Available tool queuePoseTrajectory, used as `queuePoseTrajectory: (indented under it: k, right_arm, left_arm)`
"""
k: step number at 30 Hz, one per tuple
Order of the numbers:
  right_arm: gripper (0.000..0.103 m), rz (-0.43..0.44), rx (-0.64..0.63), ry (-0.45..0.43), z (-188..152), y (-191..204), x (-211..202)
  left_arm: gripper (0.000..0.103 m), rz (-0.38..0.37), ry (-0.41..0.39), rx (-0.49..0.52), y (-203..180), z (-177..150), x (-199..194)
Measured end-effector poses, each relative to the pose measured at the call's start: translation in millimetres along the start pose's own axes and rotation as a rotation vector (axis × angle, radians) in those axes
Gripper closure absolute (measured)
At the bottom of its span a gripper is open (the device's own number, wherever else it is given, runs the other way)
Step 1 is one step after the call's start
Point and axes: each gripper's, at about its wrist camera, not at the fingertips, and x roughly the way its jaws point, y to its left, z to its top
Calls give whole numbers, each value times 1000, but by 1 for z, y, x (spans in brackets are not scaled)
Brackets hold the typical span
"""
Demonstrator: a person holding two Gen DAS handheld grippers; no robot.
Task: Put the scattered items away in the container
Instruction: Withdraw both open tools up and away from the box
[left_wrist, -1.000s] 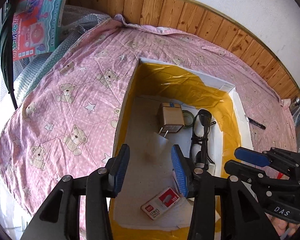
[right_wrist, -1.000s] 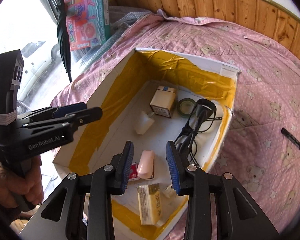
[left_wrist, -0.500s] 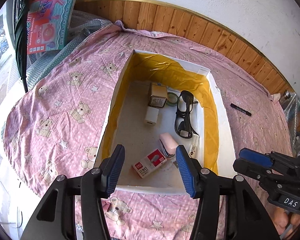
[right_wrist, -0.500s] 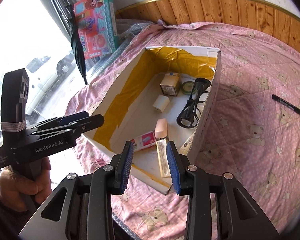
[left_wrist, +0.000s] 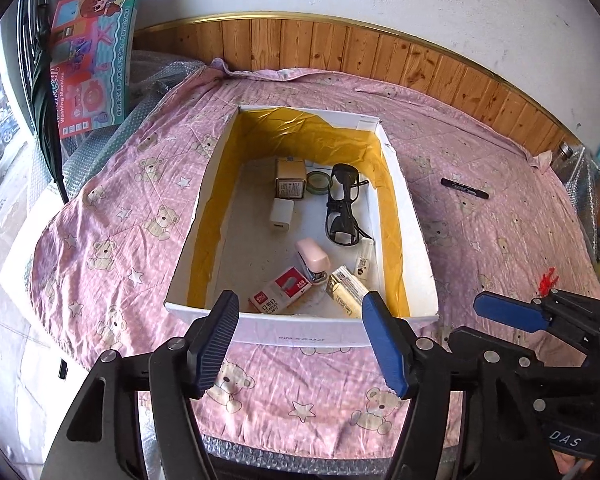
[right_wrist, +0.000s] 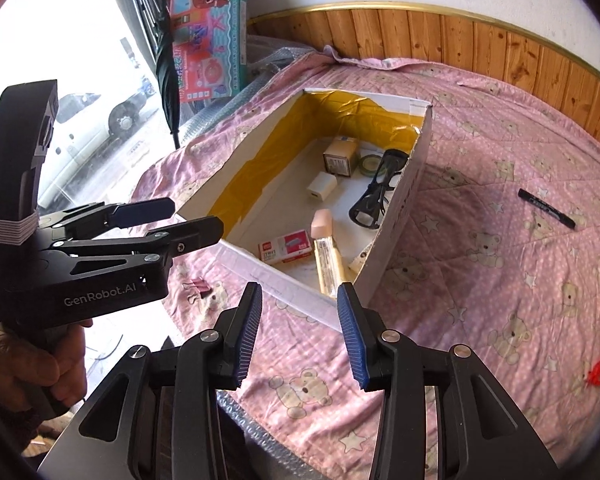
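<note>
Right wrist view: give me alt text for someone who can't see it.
An open white box lined with yellow tape sits on a pink bear-print quilt, holding glasses, a stapler and small boxes. The open right gripper hovers before it; a black marker lies outside, right.

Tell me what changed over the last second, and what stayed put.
Both hand-held grippers pulled back and up from over the box: the left hand-held gripper and the right hand-held gripper now hang over the bedspread in front of it, open and empty. Nothing was grasped or released. The stapler, staple box and glasses lie as before; the black marker remains outside.
</note>
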Motion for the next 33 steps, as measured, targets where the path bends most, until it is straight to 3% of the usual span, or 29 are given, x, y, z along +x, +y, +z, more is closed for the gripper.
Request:
queuePoseTrajectory:
  k: [3, 16, 27, 33]
  right_arm:
    - [57, -32, -29, 2, -3, 5, -5]
    - [57, -195, -65, 43, -3, 14, -3]
    - [57, -91, -23, 112, 7, 16, 16]
    - [56, -118, -30, 104, 15, 22, 20]
  left_arm:
    - [37, -1, -11, 3, -5, -3, -8]
    - [36, -20, -21, 10, -14, -7, -17]
    - [36, -41, -14, -23, -2, -8, -10]
    - [36, -36, -23, -36, 6, -7, -8]
